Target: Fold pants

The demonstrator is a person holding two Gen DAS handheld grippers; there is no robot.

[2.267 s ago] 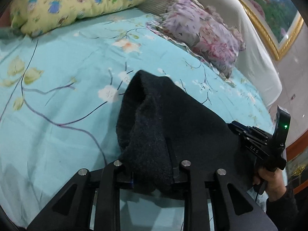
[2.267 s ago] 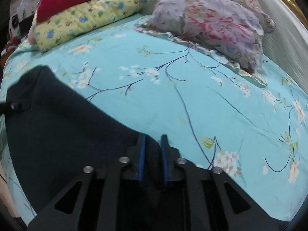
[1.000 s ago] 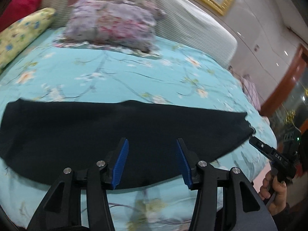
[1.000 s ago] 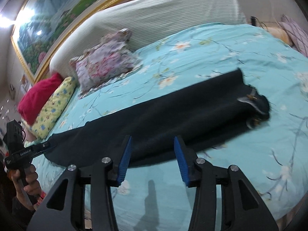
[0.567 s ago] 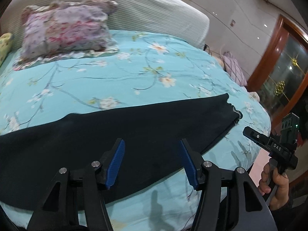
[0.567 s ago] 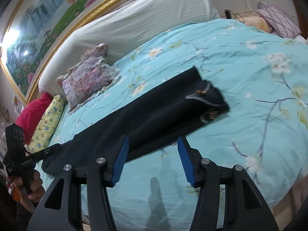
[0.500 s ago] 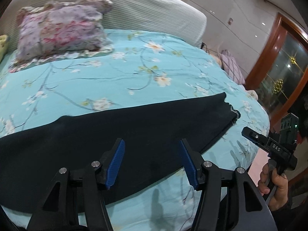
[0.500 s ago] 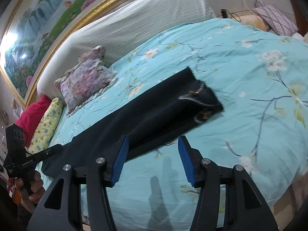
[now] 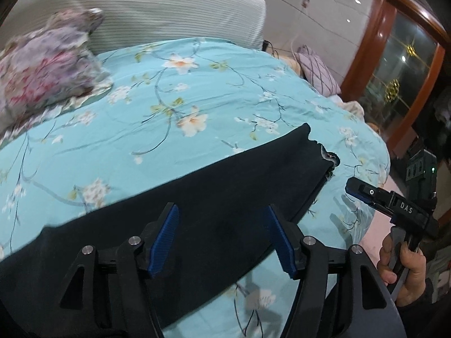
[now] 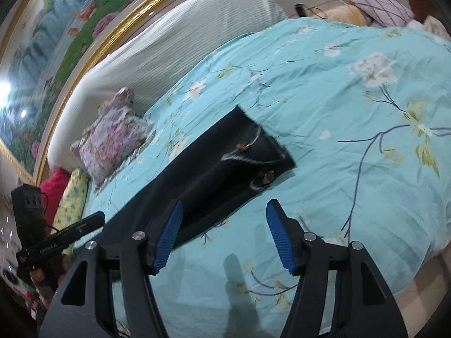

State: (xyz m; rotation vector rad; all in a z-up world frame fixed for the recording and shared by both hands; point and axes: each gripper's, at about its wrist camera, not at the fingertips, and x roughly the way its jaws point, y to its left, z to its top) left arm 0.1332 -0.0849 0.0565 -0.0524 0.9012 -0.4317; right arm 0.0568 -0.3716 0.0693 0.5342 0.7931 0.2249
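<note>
A turquoise floral bedspread (image 9: pixel 197 90) covers the bed. The black pants (image 10: pixel 214 174) lie flat across it in a long strip, waistband toward the foot. Above them, the left gripper (image 9: pixel 222 239) and right gripper (image 10: pixel 222 233) are both spreading their jaws, holding nothing.

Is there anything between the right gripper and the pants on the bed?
Nothing visible: only bare sheet lies between the right gripper, jaws opening and empty, and the pants.
</note>
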